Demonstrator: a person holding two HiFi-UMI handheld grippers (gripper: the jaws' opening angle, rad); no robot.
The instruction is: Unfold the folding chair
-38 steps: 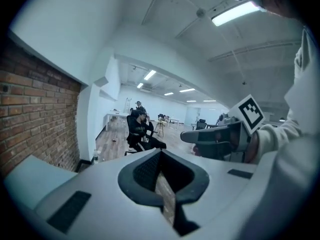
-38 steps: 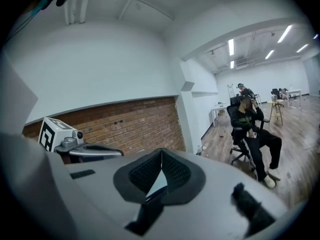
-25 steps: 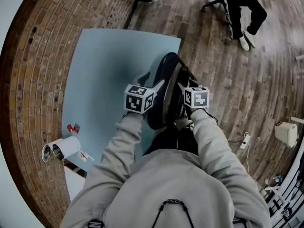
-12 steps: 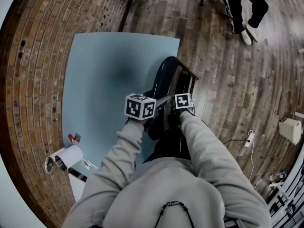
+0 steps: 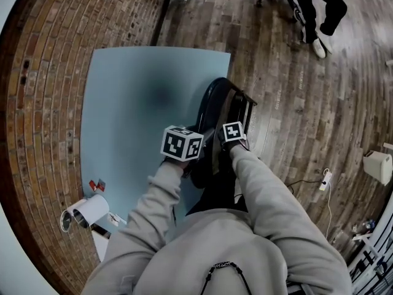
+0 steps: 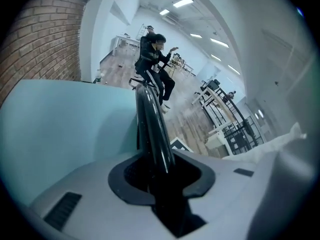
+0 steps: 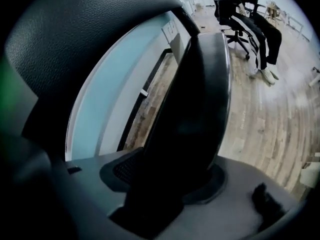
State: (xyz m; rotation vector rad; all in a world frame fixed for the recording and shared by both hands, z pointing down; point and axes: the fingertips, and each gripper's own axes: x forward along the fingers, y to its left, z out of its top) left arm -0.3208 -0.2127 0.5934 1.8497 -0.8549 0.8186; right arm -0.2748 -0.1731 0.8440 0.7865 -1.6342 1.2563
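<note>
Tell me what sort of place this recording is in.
Probably an open-plan lab or studio, not a home: exposed brick wall, wood-plank floor, ceiling strip lights, and a person on a wheeled office chair. The folding chair sits at a pale blue mat's edge.

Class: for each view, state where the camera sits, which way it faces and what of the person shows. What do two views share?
Head view: on the head, facing steeply down at the chair on the mat; sleeves, left gripper and right gripper show.
Left gripper view: on the left gripper, along jaws closing on the chair's thin edge; no body.
Right gripper view: on the right gripper, along jaws closing on a thicker chair part; no body.
Shared: chair, mat, seated person.
</note>
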